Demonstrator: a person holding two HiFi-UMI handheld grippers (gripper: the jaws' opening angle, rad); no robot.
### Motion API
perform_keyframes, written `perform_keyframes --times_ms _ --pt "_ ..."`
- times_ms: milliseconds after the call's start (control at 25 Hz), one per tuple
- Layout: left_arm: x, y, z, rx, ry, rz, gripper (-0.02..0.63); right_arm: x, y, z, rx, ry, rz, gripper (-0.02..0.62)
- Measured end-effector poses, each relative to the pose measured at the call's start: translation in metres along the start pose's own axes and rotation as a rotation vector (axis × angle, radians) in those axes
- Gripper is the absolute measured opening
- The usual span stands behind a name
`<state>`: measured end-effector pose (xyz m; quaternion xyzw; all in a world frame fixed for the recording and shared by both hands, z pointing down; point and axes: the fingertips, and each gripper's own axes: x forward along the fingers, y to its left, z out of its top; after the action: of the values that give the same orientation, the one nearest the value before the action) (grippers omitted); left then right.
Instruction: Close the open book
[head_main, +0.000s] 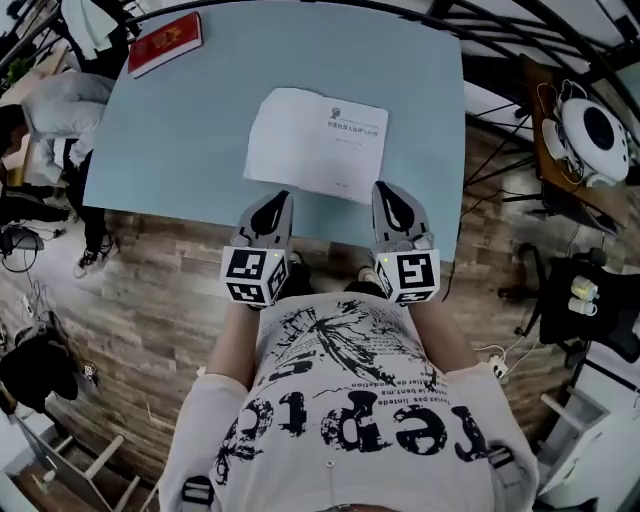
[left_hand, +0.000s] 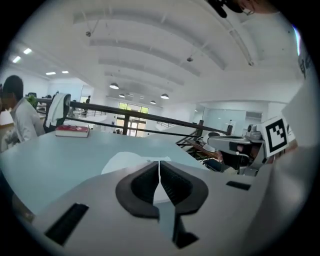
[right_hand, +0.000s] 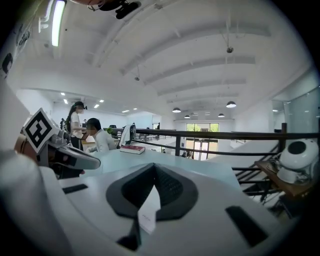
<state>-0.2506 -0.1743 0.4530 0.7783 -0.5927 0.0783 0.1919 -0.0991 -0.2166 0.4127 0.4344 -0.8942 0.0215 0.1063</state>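
A white book (head_main: 318, 142) lies flat in the middle of the light blue table (head_main: 170, 150), its printed cover facing up and no pages spread. My left gripper (head_main: 270, 205) hovers at the book's near left corner, jaws together and empty. My right gripper (head_main: 390, 200) is at the near right corner, also shut with nothing held. In the left gripper view the book (left_hand: 125, 161) shows just beyond the closed tips (left_hand: 159, 165). In the right gripper view a strip of the book (right_hand: 148, 212) shows through the gap below the tips of the right gripper (right_hand: 154, 170).
A red book (head_main: 165, 43) lies at the table's far left corner. A seated person (head_main: 60, 110) is beside the table's left side. A black railing (right_hand: 225, 135) runs behind the table. A white round device (head_main: 595, 135) sits on a stand at the right. The table's front edge is just under my grippers.
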Motion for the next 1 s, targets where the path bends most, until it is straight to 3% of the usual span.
perform_keyframes --times_ms 320,440,520,760,1000 --pt "0.037 0.034 -0.070 -0.329 0.098 -0.158 0.025 0.029 0.016 -0.032 0.049 0.087 -0.105 0.011" --pt "0.049 0.041 -0.093 -0.525 0.123 -0.218 0.033 0.035 0.021 -0.043 0.060 0.118 -0.120 0.011" --pt "0.055 0.049 -0.100 -0.700 0.101 -0.247 0.164 0.038 0.024 -0.049 0.064 0.134 -0.129 0.011" --pt "0.073 0.081 -0.116 -1.106 -0.007 -0.223 0.215 0.038 0.024 -0.068 0.074 0.173 -0.154 0.011" --pt "0.084 0.115 -0.125 -1.299 -0.080 -0.163 0.215 0.034 0.029 -0.075 0.058 0.195 -0.175 0.011"
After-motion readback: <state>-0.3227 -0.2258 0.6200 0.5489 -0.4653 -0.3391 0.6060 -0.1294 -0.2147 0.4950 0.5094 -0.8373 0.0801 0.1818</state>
